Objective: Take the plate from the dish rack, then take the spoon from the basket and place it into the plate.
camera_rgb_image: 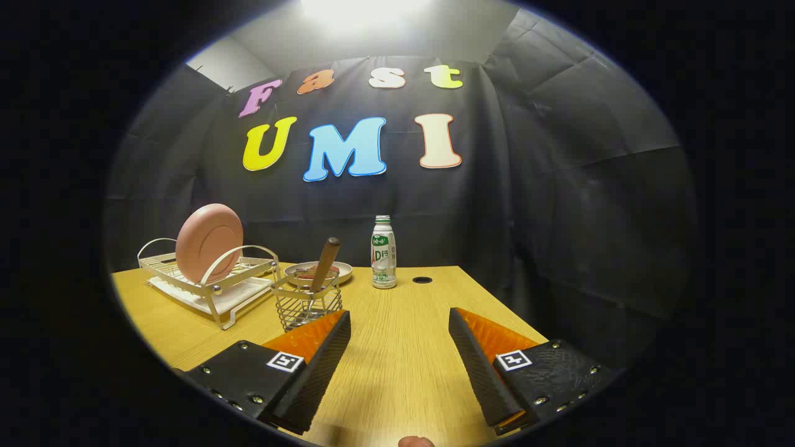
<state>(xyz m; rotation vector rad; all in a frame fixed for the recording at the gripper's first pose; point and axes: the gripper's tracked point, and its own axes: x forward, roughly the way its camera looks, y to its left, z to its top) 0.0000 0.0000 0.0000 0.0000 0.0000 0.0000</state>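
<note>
Here's the wooden table (397, 347), broad and pale, stretching away from the fingers to the black cloth wall (559, 205) behind it. Biggest thing standing on it is the dish rack (208, 288), a white wire frame on a drip tray, set well ahead of the fingers and off to their left. And there's the plate (209, 243), pink and round, standing on edge in the rack, leaning back a little between the wire hoops, not yet taken out. Now the gripper (399, 332): its fingers are spread wide apart, nothing between them but bare tabletop, touching nothing, hovering above the near part of the table. Just beyond the tip of the left finger sits the wire basket (308, 302), a small mesh cup close beside the rack's right corner. The spoon (323, 267) is in it, brown handle poking up and tilted to the right, the bowl end down inside the mesh and hard to make out. Right behind the basket lies a shallow dish (320, 271) with a pale rim and a reddish inside. To the right of that, upright near the far edge of the table, a small white bottle (383, 251) with a green label. Last and smallest, a dark round hole (422, 280) in the tabletop just right of the bottle.
</note>
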